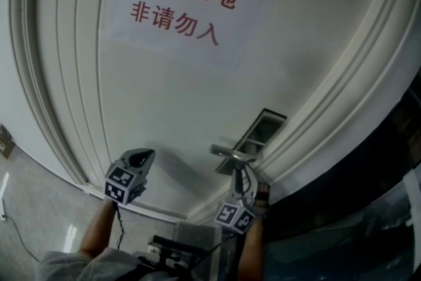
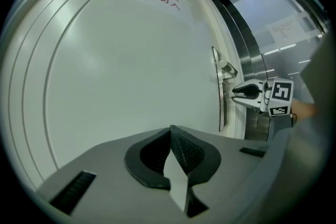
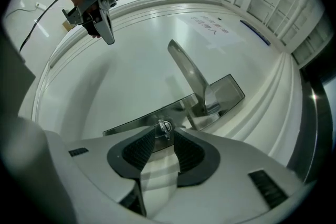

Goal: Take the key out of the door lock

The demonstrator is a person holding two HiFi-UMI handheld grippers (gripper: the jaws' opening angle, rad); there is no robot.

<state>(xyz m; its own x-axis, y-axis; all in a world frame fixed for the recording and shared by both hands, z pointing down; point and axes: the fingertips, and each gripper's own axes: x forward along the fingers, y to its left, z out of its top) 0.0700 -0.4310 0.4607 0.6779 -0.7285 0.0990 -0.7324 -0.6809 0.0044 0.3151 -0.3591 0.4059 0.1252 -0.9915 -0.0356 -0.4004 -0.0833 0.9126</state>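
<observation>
A small silver key (image 3: 165, 126) sticks out of the metal lock plate (image 3: 231, 93) on a white door (image 1: 164, 95), below the lever handle (image 3: 188, 72). My right gripper (image 3: 164, 134) is at the lock, open, with the key head between its jaw tips; the pads stand apart from it on both sides. In the head view this gripper (image 1: 240, 176) sits just under the handle (image 1: 227, 153). My left gripper (image 2: 170, 131) is shut on nothing and hovers off the door panel, well left of the lock (image 1: 135, 168).
A paper sign with red characters (image 1: 184, 0) is stuck high on the door. Raised mouldings frame the door panel (image 1: 59, 141). A dark glass panel with a metal frame (image 1: 368, 207) runs along the door's right edge. A cable trails from the left gripper.
</observation>
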